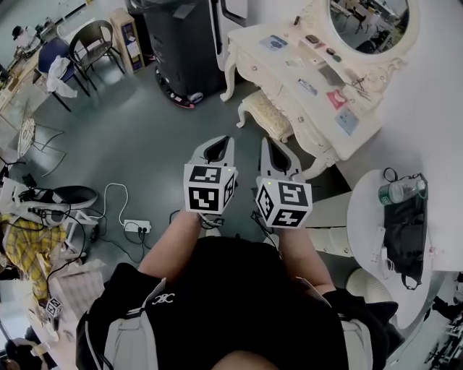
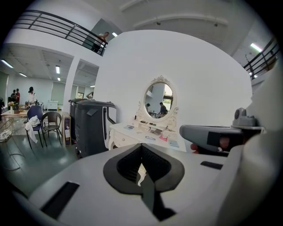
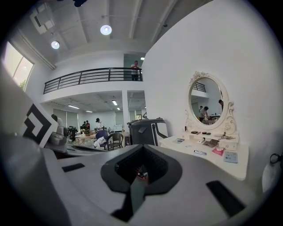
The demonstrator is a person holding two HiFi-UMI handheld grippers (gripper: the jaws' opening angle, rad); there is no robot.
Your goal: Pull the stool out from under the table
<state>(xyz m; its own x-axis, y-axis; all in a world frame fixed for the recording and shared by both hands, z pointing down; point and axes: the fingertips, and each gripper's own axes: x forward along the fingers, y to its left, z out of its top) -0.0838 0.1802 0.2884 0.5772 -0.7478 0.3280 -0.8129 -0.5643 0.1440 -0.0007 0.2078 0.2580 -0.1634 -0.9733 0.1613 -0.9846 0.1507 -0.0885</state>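
A dark grey cabinet (image 1: 181, 43) is seen ahead and left of the jaws, a brown chair (image 1: 94, 45) further left. A power strip (image 1: 136, 226) is laid on the floor (image 1: 137, 137) behind them. A black bag (image 1: 405, 227) and a green can (image 1: 391, 193) are set on a round white surface (image 1: 362, 209) to their right.

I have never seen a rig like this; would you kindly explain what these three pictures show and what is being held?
There is no robot: a person holds a two-jaw gripper in each hand. The head view looks steeply down from the person's head: the left gripper and right gripper, each bearing a marker cube, point toward a white dressing table with an oval mirror. Small items lie on its top; a cushioned stool sits partly tucked under it. The other two pictures come from cameras riding on each gripper, looking along its jaws. Both pairs of jaws are together and hold nothing.
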